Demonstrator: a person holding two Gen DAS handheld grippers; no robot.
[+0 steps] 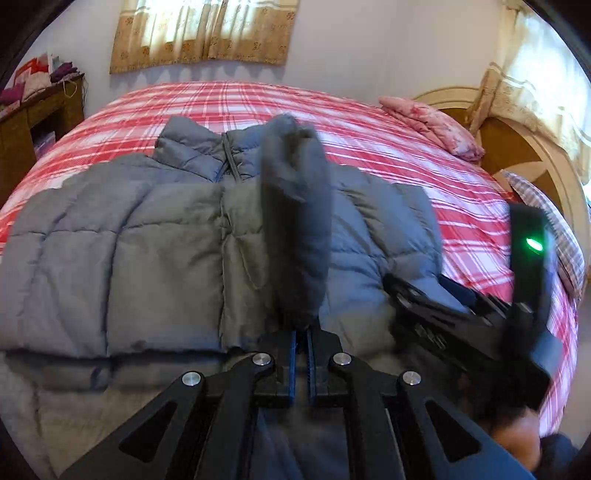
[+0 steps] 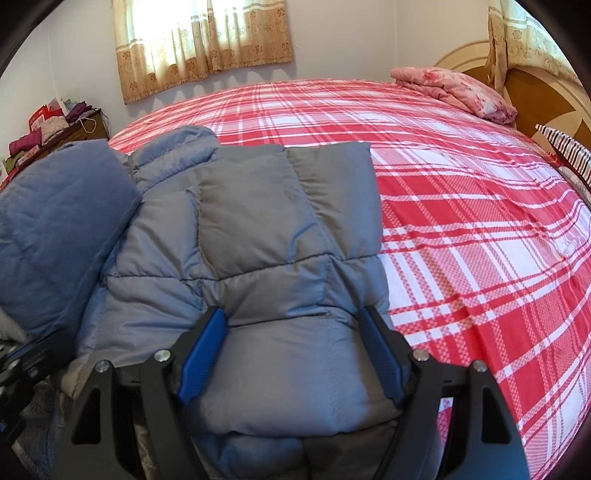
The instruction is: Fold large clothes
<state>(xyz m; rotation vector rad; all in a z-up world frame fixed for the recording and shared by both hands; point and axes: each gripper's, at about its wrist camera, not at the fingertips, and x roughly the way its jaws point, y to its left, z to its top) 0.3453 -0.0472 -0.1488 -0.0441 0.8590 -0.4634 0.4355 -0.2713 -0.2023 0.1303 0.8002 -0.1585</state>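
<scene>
A grey-blue puffer jacket (image 1: 122,251) lies spread on the red plaid bed (image 1: 388,147), collar toward the far wall. My left gripper (image 1: 302,332) is shut on a part of the jacket, seemingly a sleeve (image 1: 295,221), which stands up blurred over the jacket's middle. In the right wrist view that lifted part (image 2: 55,229) bulges at the left. My right gripper (image 2: 291,350) stands wide open over the jacket's (image 2: 280,221) near right side, with padded fabric between its blue pads (image 2: 201,354). From the left wrist view the right gripper (image 1: 402,295) rests on the jacket's right edge.
A folded pink blanket (image 2: 454,88) lies by the wooden headboard (image 2: 524,96), with a striped pillow (image 2: 569,151) beside it. A wooden cabinet (image 1: 33,122) piled with clothes stands at the bed's left. Curtains (image 1: 207,33) hang on the far wall. Bare bedsheet (image 2: 461,221) stretches right of the jacket.
</scene>
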